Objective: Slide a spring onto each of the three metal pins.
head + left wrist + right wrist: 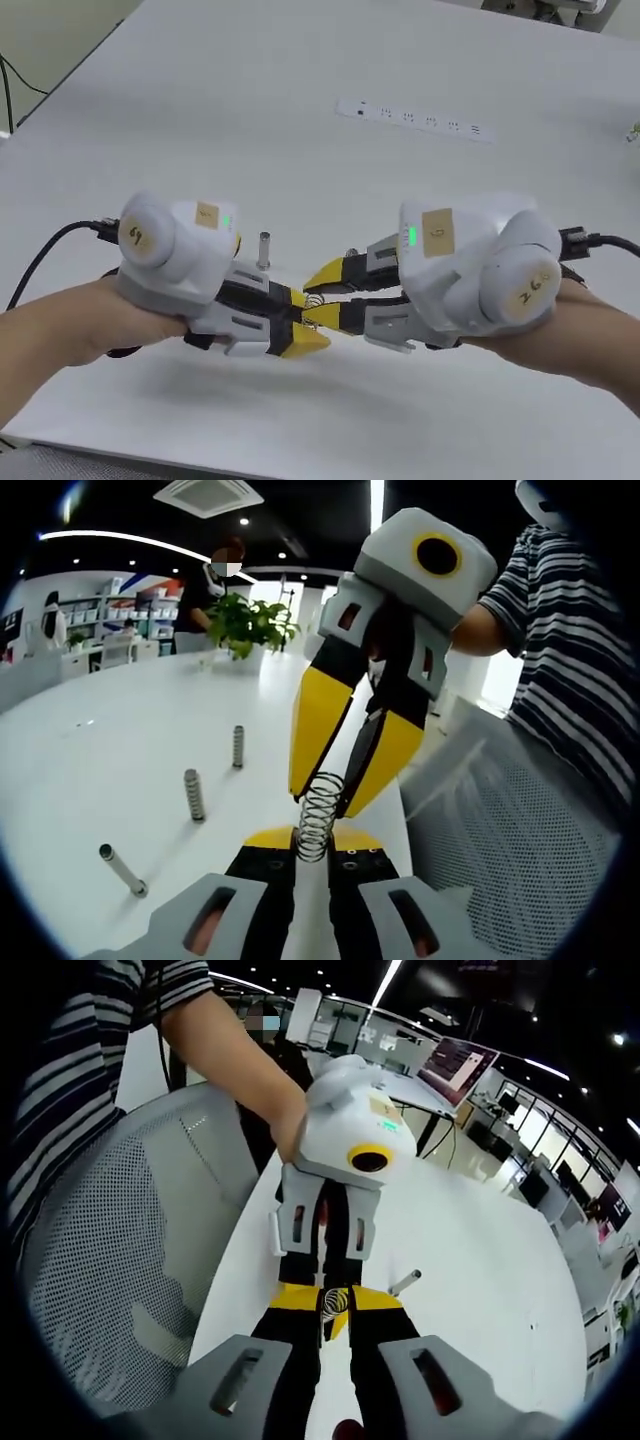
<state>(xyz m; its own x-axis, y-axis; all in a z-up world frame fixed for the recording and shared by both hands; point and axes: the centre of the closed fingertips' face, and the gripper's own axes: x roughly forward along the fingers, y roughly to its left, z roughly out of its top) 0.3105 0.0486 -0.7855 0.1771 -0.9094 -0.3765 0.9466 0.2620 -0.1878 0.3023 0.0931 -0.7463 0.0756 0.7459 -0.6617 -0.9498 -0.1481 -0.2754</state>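
Head view: tip-to-tip; left gripper [303,320] pinches spring [314,297], right gripper [309,303] maybe.

We log one steel coil spring [317,815] off the table, its near end pinched in the left gripper [312,840] and its far end between the tips of the right gripper [337,798]. The far pin [237,746] and the middle pin [193,794] stand upright, each already sleeved with a coil. The near pin [122,869] is bare and smooth.
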